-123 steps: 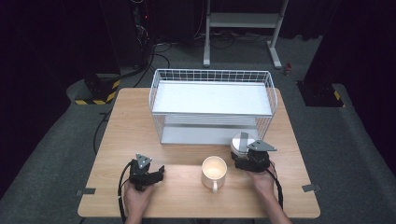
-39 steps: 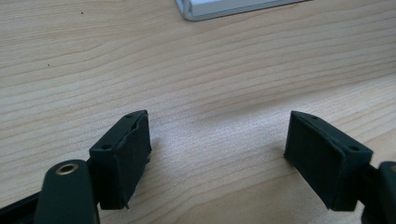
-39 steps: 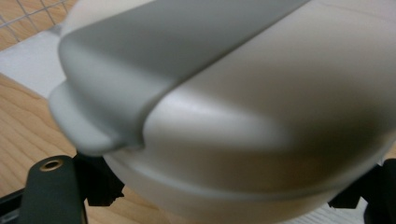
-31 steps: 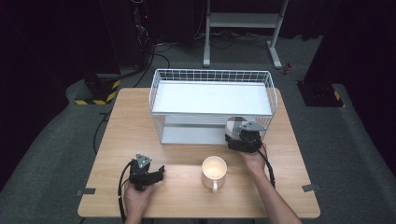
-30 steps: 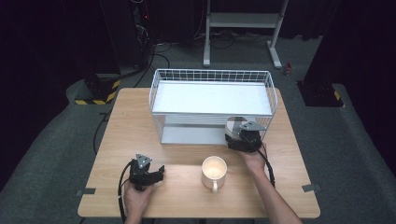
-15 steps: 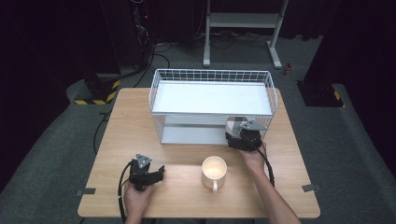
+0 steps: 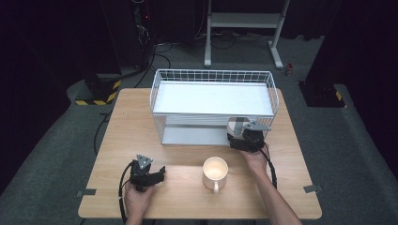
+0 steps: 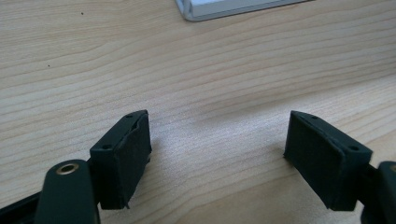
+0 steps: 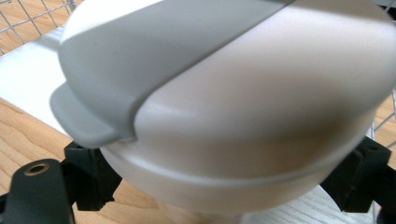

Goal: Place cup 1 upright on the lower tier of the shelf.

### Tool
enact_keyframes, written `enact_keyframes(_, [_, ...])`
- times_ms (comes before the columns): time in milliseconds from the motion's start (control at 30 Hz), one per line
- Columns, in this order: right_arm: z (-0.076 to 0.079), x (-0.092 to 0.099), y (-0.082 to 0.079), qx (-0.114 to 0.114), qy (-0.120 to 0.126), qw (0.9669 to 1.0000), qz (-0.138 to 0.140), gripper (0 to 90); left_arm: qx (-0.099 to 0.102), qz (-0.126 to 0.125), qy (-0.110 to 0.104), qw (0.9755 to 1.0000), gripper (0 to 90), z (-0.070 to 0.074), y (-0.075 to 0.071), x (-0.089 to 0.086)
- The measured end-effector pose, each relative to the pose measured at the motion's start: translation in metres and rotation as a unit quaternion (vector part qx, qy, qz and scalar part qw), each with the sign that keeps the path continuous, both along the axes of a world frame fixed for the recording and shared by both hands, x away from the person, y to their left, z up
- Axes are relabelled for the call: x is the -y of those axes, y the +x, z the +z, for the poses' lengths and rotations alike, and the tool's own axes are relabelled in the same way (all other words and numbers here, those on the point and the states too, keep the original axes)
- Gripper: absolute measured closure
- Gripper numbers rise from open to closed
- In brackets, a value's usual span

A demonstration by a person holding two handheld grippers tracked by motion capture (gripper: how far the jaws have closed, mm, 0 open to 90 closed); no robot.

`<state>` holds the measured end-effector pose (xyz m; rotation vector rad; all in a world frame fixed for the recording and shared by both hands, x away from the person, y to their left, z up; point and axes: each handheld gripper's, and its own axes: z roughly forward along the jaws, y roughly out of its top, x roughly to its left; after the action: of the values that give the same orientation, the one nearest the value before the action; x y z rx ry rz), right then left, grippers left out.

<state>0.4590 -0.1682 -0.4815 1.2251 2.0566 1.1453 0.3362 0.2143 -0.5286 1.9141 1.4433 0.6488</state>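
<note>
A white round container with a grey lid point(image 9: 224, 93) sits at the front right of the wire rack's lower shelf point(image 7: 187, 136), where it shows as a small grey and white round point(image 7: 237, 124). My right gripper point(image 7: 238, 134) reaches to it from the table side. Its jaws have just been opening and now stand on either side of the container's base point(image 9: 224, 179) without clamping it. My left gripper point(image 7: 160, 174) rests at the table's front left, open, with bare wood between its pads point(image 8: 219, 135).
A cream mug point(image 7: 215, 170) stands on the wooden table point(image 7: 131, 122) near the front, between the two hands. The white two-level wire rack point(image 7: 213, 72) takes up the back half. A corner of its base point(image 8: 196, 14) shows ahead of the left gripper.
Since the earliest frame the right gripper has carried the container from beside the mug to the rack's lower shelf. Over the last second nothing visibly moved.
</note>
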Motion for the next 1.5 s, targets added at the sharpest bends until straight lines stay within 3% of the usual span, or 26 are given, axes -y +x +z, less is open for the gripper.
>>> enact_keyframes(567, [0.004,0.007,-0.013,-0.007,0.011,0.9999,-0.002,14.7,0.001,0.002,-0.002,1.0,22.8,0.0,0.0,0.0])
enact_keyframes(667, [0.004,0.009,-0.014,-0.014,0.026,0.9995,-0.011,15.9,0.001,0.002,-0.002,1.0,22.8,0.0,0.0,0.0])
enact_keyframes(1067, [0.002,0.008,-0.022,-0.004,0.006,0.9999,-0.012,23.5,0.0,0.0,0.0,1.0,22.8,0.0,0.0,0.0])
enact_keyframes(1500, [-0.005,0.008,-0.025,-0.008,0.005,0.9998,-0.02,30.4,0.001,0.003,-0.002,1.0,22.8,0.0,0.0,0.001])
